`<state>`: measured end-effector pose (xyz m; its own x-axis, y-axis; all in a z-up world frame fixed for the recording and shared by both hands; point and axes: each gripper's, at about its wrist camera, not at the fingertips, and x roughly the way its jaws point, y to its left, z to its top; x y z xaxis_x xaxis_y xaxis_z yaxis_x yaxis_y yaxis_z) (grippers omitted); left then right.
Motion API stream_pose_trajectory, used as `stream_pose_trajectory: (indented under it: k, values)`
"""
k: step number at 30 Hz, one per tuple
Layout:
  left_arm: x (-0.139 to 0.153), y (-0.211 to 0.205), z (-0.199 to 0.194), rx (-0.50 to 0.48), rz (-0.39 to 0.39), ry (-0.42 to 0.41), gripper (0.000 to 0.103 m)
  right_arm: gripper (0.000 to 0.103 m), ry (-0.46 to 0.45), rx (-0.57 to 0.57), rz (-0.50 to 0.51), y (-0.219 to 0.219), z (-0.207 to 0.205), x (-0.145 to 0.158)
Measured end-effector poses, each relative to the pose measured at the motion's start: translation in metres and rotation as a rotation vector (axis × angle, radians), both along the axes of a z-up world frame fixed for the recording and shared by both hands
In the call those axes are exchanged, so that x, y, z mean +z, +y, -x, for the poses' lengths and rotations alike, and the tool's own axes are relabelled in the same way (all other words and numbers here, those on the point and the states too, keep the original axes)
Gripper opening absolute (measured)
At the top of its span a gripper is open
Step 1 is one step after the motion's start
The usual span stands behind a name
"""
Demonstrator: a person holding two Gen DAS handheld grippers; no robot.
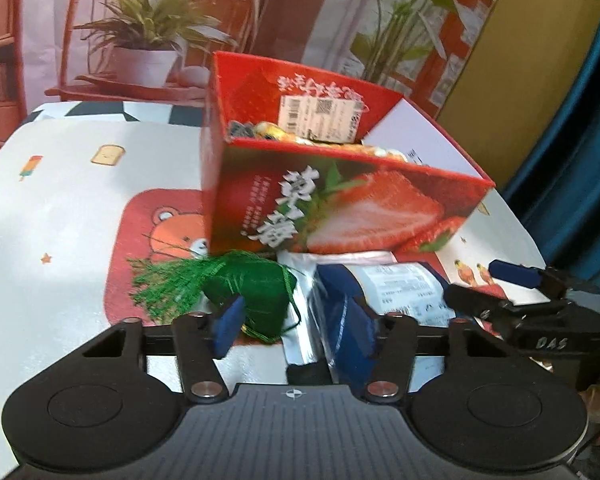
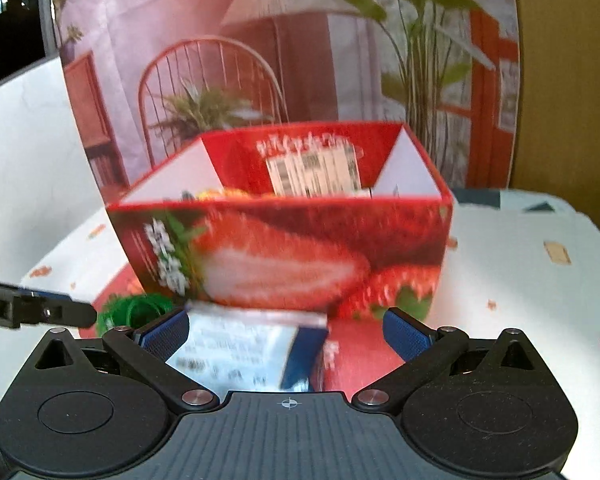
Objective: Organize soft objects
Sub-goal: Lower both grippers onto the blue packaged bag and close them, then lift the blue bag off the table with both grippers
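A green tasselled sachet (image 1: 256,292) lies on the tablecloth just in front of the red strawberry box (image 1: 340,200). My left gripper (image 1: 292,328) hovers over it, its left pad (image 1: 228,328) against the sachet and its right pad (image 1: 356,328) apart from it, over a blue and silver packet (image 1: 400,292). In the right wrist view the same packet (image 2: 240,352) lies between the wide-open fingers of my right gripper (image 2: 286,334), with neither pad touching it. The sachet (image 2: 136,312) shows at the left there, in front of the box (image 2: 284,252).
The open box holds several wrapped items (image 1: 284,132) and a white label. A tablecloth with a bear print (image 1: 60,200) covers the table. A printed backdrop of a chair and plants (image 1: 152,40) stands behind. My right gripper (image 1: 540,292) sits close on the left one's right.
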<state>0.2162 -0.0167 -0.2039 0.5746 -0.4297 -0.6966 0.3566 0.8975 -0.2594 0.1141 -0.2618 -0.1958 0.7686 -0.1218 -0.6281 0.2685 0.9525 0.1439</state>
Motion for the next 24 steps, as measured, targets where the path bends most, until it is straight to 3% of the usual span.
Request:
stream_pose_trajectory:
  k: [3,9,12,24]
  values:
    - [-0.006,-0.003,0.001,-0.014,0.003,0.021,0.051,0.101,0.044,0.018,0.003,0.005,0.001,-0.010]
    - [-0.017,-0.011,0.001,-0.045,-0.005,0.046,0.048,0.089,0.145,0.045,-0.011,0.011,0.002,-0.032]
    - [-0.019,-0.015,0.001,-0.056,-0.008,0.051,0.047,0.088,0.145,0.044,-0.051,0.012,0.004,-0.039]
    - [-0.036,-0.024,-0.004,-0.093,-0.021,0.114,0.047,0.086,0.135,0.065,-0.025,0.014,0.003,-0.043]
